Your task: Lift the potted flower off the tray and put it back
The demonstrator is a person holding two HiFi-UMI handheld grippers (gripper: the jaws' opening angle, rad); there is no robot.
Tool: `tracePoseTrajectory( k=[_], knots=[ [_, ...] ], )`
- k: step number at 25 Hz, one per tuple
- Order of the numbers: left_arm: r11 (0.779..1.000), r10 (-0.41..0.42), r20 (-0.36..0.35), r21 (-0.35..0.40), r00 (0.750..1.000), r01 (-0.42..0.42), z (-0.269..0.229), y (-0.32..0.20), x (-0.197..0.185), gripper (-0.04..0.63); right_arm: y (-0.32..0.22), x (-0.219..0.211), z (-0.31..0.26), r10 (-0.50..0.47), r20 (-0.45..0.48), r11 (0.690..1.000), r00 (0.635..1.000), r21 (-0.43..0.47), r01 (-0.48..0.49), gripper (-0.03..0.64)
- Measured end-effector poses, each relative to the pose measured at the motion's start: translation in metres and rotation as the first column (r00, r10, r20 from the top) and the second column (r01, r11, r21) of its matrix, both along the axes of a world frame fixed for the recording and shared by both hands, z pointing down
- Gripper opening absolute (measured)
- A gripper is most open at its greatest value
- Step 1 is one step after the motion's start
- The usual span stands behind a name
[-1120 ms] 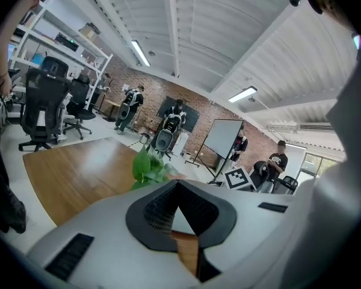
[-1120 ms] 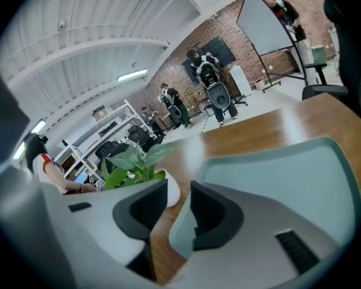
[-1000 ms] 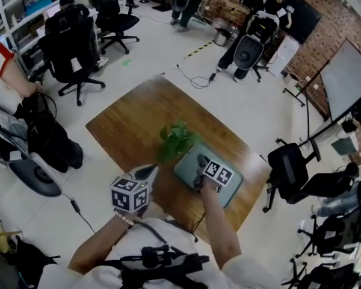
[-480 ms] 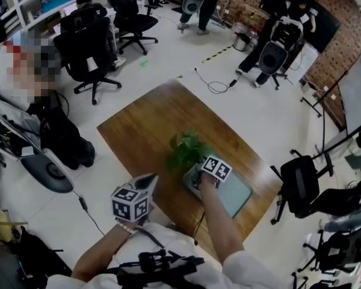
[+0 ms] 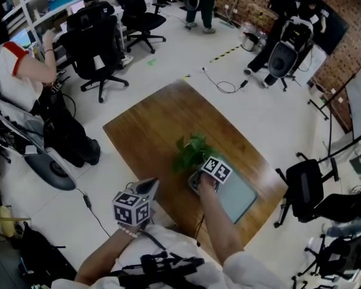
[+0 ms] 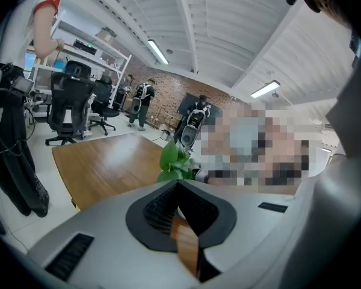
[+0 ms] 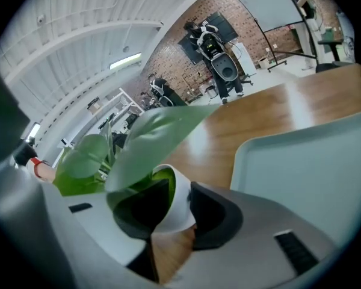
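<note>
Green leaves hide the white pot from the head view.

You get bright, even light from the long ceiling lamps. The wood surface shines a bit. Edges bend round, and the close leaves look blurry.

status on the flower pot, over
Left gripper shut, empty. Right gripper jaws just closing on rim of potted flower. Off tray, over table beside it. Nothing between them.
</note>
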State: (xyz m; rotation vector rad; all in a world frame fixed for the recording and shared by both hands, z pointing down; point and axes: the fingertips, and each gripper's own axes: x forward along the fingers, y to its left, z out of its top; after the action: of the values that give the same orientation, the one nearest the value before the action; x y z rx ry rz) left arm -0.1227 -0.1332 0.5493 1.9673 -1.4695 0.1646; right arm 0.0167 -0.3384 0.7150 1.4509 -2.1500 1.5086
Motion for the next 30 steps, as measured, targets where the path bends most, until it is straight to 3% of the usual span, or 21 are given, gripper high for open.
tracePoseTrajectory(
  k=[7, 16, 21, 30],
  knots=[
    [1.0, 0.015, -0.012, 0.005, 1.0, -0.015, 0.003, 0.001, -0.001, -0.008, 0.0, 0.003, -0.005, 0.035, -0.029, 0.999, 0.999, 0.023, -0.034, 0.071],
    [0.997, 0.074, -0.035, 0.021, 0.997, -0.073, 0.0, 0.004, 0.004, -0.008, 0.007, 0.031, -0.037, 0.155, 0.042, 0.985, 0.987, 0.069, -0.157, 0.061],
    [0.989, 0.145, -0.058, 0.028, 0.988, -0.144, 0.001, -0.002, 0.021, -0.008, 0.02, 0.082, -0.051, 0.266, 0.026, 0.96, 0.964, 0.087, -0.267, 0.061],
    [0.969, 0.249, -0.089, 0.034, 0.965, -0.247, 0.002, 0.006, 0.06, -0.008, 0.091, 0.195, -0.023, 0.445, -0.014, 0.895, 0.896, 0.03, -0.444, 0.061]
  ],
)
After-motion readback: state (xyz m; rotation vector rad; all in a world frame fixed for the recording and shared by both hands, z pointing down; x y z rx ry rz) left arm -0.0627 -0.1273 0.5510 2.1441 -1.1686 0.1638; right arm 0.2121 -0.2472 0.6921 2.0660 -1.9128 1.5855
